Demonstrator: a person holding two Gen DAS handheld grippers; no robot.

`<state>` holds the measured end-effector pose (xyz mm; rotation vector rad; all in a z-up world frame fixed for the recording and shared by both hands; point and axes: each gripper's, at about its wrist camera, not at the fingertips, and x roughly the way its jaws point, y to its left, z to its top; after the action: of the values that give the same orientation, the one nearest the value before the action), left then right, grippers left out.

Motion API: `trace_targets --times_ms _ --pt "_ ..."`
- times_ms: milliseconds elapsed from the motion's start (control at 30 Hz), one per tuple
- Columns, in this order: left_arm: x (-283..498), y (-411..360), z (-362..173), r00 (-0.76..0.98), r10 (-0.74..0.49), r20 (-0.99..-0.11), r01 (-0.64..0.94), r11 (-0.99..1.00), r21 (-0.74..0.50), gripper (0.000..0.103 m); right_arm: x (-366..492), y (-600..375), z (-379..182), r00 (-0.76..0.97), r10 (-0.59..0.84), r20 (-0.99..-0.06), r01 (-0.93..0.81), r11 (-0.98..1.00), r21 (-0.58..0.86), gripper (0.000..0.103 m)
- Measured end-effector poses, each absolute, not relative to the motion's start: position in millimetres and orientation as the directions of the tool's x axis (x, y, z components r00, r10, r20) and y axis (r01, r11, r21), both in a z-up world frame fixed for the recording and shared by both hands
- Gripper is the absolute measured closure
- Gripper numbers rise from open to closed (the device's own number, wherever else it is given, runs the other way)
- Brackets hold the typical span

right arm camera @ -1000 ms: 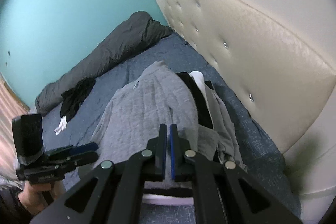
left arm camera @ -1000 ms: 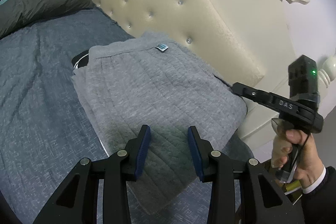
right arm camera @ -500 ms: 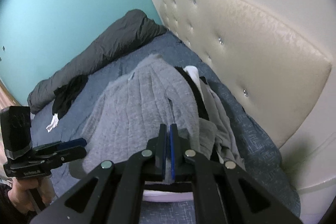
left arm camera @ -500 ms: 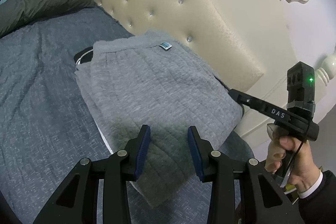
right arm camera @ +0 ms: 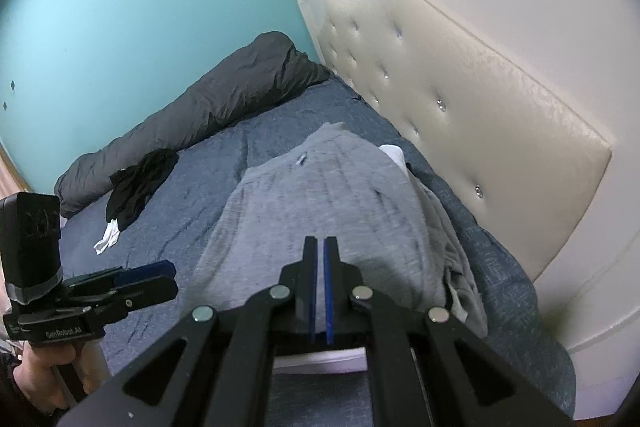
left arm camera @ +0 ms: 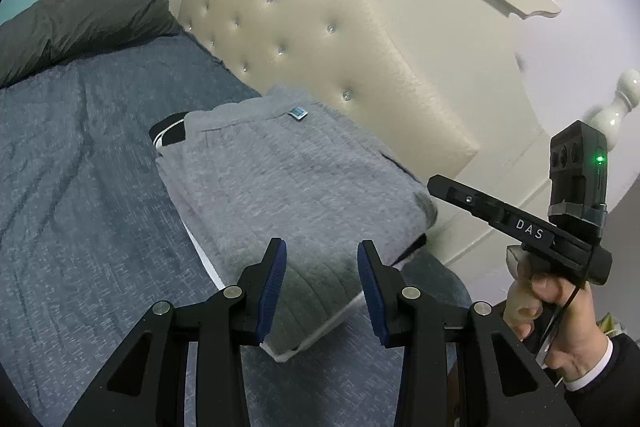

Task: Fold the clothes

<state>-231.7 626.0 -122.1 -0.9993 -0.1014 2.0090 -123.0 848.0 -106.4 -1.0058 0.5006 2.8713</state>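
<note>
From your left wrist, the left gripper has pulled back and up off the folded grey garment, its fingers apart and empty; the garment lies on the bed beside the headboard.

From your right wrist, the right gripper has lifted away too, fingers together on nothing. This fold looks finished; the black clothing likely comes next.
</note>
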Motion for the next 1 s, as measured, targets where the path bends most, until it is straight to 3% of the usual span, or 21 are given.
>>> trace_targets --times_ms 1000 --pt "-170 536 -57 -0.363 0.746 -0.559 -0.679 -0.622 -0.389 0.060 -44 748 -45 -0.820 0.060 -0.569 -0.240 -0.938 0.248 0.101"
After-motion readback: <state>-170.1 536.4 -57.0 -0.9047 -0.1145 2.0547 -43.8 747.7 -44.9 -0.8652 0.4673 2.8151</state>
